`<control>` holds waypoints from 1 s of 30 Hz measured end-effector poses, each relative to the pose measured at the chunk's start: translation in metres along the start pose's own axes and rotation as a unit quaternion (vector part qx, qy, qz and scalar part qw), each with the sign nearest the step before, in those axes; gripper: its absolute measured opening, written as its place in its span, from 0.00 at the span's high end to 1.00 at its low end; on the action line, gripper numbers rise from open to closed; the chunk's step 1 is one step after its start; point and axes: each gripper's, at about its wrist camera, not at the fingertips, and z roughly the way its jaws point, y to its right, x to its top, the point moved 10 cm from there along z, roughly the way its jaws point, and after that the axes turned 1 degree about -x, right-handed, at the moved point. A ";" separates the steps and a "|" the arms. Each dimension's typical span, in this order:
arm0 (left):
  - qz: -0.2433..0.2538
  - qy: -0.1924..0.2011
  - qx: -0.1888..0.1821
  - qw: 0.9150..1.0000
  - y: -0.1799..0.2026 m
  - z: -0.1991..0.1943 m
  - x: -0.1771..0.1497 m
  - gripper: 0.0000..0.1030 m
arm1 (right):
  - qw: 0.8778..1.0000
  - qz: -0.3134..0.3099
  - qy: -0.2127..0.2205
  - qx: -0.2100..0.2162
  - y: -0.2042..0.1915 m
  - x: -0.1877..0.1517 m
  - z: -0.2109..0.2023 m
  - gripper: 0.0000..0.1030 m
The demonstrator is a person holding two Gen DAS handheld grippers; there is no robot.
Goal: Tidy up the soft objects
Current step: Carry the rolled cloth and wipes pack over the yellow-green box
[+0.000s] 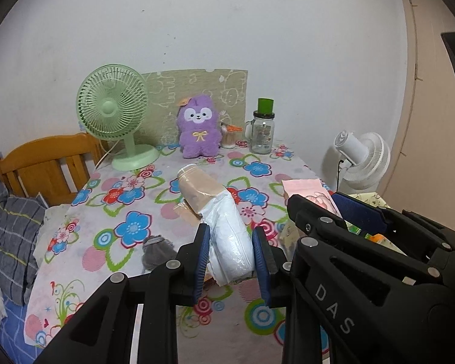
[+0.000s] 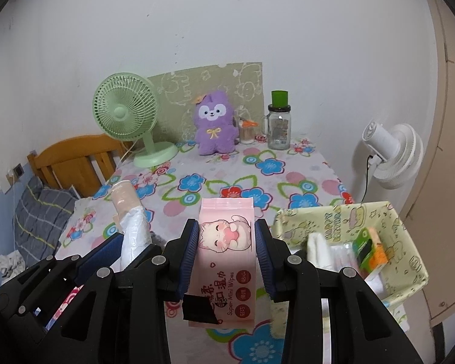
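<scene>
My left gripper (image 1: 231, 250) is shut on a white plastic-bag roll (image 1: 227, 227) with a beige taped end, held tilted above the floral table; the roll also shows in the right wrist view (image 2: 133, 227). My right gripper (image 2: 226, 244) is shut on a pink pack of wet wipes (image 2: 226, 254), held above the table beside the left gripper; the pack's top shows in the left wrist view (image 1: 303, 189). A green patterned fabric basket (image 2: 409, 242) stands at the right with a white cloth, packets and an orange-green item inside.
A green desk fan (image 1: 115, 112), a purple plush toy (image 1: 198, 127), a small jar (image 1: 229, 138) and a glass jar with a green lid (image 1: 262, 130) stand along the back. A grey sock (image 1: 156, 250) lies on the floral tablecloth (image 1: 106, 212). A white fan (image 2: 391, 151) stands right; a bed is at left.
</scene>
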 end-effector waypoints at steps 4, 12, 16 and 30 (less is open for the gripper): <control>-0.001 0.003 0.000 1.000 0.011 0.002 0.005 0.73 | 1.000 -0.001 0.003 0.002 0.011 0.006 -0.001 0.60; 0.007 0.005 -0.009 1.000 0.042 0.013 0.015 0.73 | 1.000 0.006 0.008 -0.005 0.044 0.013 -0.001 0.60; 0.012 0.003 -0.015 1.000 0.058 0.020 0.018 0.73 | 1.000 0.011 0.007 -0.011 0.062 0.015 0.001 0.60; 0.035 -0.005 -0.048 0.998 0.114 0.041 0.021 0.73 | 0.999 0.028 0.008 -0.044 0.121 0.016 0.003 0.60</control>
